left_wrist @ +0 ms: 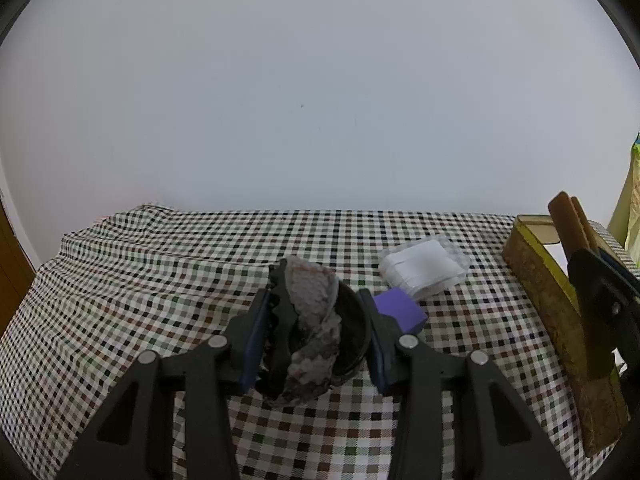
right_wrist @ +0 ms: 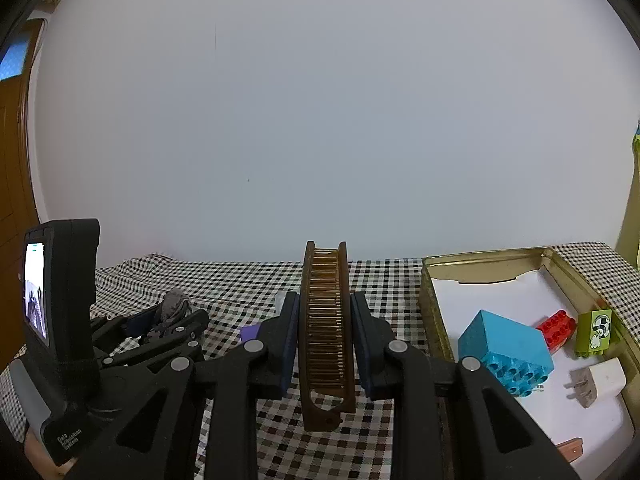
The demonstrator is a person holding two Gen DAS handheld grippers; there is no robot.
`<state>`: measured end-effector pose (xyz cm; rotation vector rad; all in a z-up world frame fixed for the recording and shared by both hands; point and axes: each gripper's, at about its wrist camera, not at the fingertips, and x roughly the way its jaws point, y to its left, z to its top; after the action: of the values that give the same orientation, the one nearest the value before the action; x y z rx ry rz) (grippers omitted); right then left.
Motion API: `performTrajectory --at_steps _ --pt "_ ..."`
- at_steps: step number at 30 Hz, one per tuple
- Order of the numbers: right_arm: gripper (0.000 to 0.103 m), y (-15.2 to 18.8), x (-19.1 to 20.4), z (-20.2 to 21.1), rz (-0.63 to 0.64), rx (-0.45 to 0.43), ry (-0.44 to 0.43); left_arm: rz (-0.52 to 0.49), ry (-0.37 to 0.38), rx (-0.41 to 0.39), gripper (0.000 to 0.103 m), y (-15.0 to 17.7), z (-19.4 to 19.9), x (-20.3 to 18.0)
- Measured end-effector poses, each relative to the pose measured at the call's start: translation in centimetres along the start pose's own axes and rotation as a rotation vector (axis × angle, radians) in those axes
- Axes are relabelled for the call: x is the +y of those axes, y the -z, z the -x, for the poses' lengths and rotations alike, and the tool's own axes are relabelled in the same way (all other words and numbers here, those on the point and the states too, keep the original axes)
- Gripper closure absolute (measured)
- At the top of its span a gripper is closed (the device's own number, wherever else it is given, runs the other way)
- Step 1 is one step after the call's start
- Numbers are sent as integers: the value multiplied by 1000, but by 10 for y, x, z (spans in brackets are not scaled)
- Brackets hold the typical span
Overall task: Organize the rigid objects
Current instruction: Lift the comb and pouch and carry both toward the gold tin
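Observation:
My left gripper (left_wrist: 314,312) is shut on a black claw hair clip (left_wrist: 312,332) with grey fuzzy trim, held above the checkered tablecloth (left_wrist: 160,280). A purple block (left_wrist: 398,309) and a clear bag of white pieces (left_wrist: 422,270) lie just right of it. My right gripper (right_wrist: 325,312) is shut on a brown wooden comb (right_wrist: 325,332), which stands on edge between its pads, teeth facing me. The same comb (left_wrist: 570,220) shows at the right edge of the left wrist view. The left gripper (right_wrist: 168,320) with the clip appears low left in the right wrist view.
A gold tin tray (right_wrist: 436,312) at the right holds a blue brick (right_wrist: 506,350), a red brick (right_wrist: 558,326), a green brick (right_wrist: 596,330) and a white plug adapter (right_wrist: 598,382). Its cork-patterned side (left_wrist: 548,292) borders the left view. A white wall rises behind the table.

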<state>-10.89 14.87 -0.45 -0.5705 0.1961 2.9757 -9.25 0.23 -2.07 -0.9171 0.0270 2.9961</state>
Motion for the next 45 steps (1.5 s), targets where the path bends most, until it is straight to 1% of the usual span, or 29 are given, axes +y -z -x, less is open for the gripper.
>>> performTrajectory --at_steps 11,18,22,30,36,45 --pt "75 1 -8 8 7 -14 6 -3 3 -12 61 2 3 -2" --pt "75 -1 -11 23 39 -57 32 9 16 -19 61 2 9 -3" --pt "75 -1 -20 32 53 -79 49 5 20 -30 61 3 14 -10" --pt "75 -3 -55 53 23 -112 74 -14 39 -53 61 4 26 -32" --pt "75 -4 -82 65 7 -129 116 -24 59 -71 61 2 33 -49" --pt "75 -7 -121 72 -2 -142 190 -54 81 -105 61 -3 43 -75"
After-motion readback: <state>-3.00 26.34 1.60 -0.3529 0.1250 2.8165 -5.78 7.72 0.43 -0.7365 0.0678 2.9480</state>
